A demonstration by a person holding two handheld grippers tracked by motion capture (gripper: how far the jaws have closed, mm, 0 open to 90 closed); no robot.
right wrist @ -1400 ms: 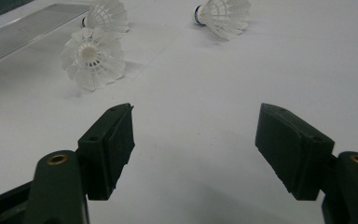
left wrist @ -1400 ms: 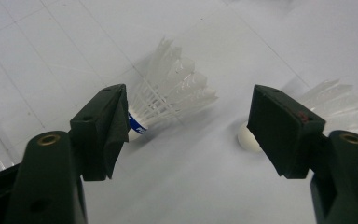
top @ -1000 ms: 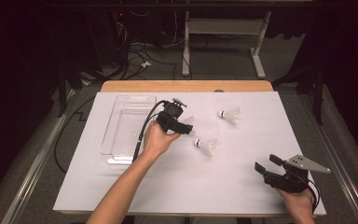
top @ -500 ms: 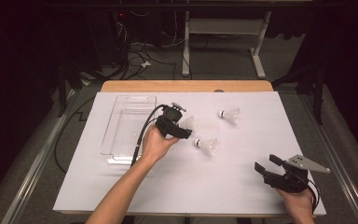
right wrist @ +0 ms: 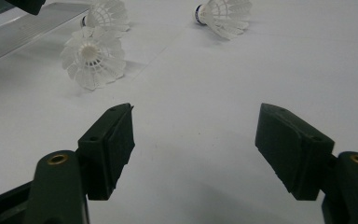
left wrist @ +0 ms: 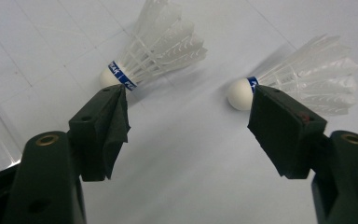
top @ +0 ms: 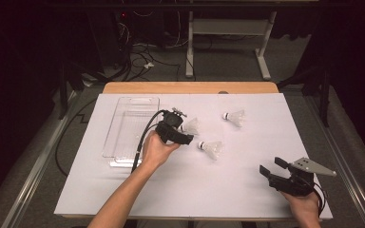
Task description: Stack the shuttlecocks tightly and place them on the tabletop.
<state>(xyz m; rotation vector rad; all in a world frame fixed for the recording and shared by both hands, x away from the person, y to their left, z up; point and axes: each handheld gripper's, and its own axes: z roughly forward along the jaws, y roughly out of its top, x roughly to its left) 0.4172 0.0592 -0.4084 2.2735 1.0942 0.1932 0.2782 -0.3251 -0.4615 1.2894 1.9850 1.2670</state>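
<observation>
The left tool (left wrist: 186,100) is wide open between two birdies, so swing it toward ten o'clock and pinch the near birdie (left wrist: 156,44) by its round nose

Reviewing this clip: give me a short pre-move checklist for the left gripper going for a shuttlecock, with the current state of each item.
1. Left gripper open: ok, jaws wide apart.
2. Jaws empty: ok.
3. Target between the jaws: not ok; the left shuttlecock and the right shuttlecock each lie just beyond a jaw tip, bare sheet between.
4. Which shuttlecock is targeted: cannot tell.
5. Tray free to receive: ok, it looks empty.
6. Right gripper out of the way: ok, open, low at the near right corner.
</observation>
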